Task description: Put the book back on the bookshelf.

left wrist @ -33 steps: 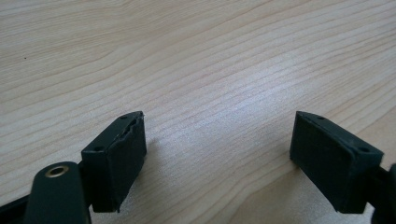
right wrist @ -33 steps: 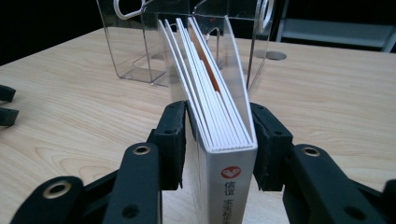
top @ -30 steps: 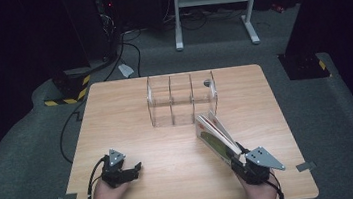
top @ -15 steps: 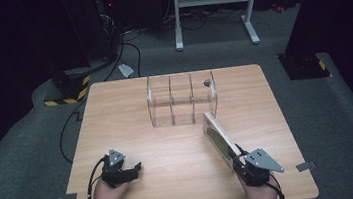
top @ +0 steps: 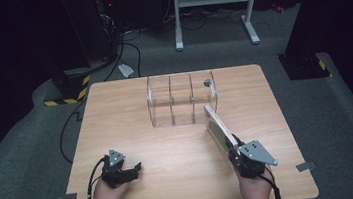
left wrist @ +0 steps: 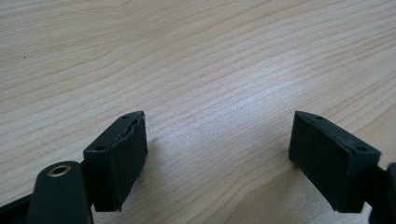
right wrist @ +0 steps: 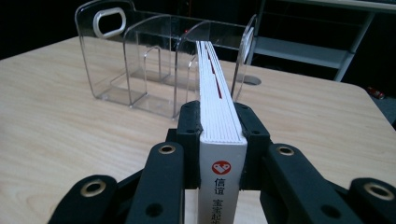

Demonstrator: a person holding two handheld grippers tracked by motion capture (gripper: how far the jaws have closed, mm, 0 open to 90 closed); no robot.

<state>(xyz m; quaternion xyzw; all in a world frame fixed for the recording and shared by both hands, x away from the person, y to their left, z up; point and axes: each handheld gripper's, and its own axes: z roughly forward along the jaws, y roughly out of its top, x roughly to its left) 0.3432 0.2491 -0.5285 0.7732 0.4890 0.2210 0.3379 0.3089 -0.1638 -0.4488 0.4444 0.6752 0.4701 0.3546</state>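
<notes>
Here, book: a white paperback book (right wrist: 219, 126) stands on edge on the table (top: 131, 119), spine toward the person, far end pointing at the rack's right slot.
Right gripper (right wrist: 218, 133): clamped on the book at the spine end, pads flat on both covers.
Left gripper (left wrist: 219, 154): jaws wide apart over bare wood, holding nothing.
Handling: likely light but floppy; pages could fan, so a grip near the spine looks soundest.
Rack (top: 182, 99): clear rigid plastic, three upright slots, smooth and slippery.
Table: pale wood-grain, matte.
</notes>
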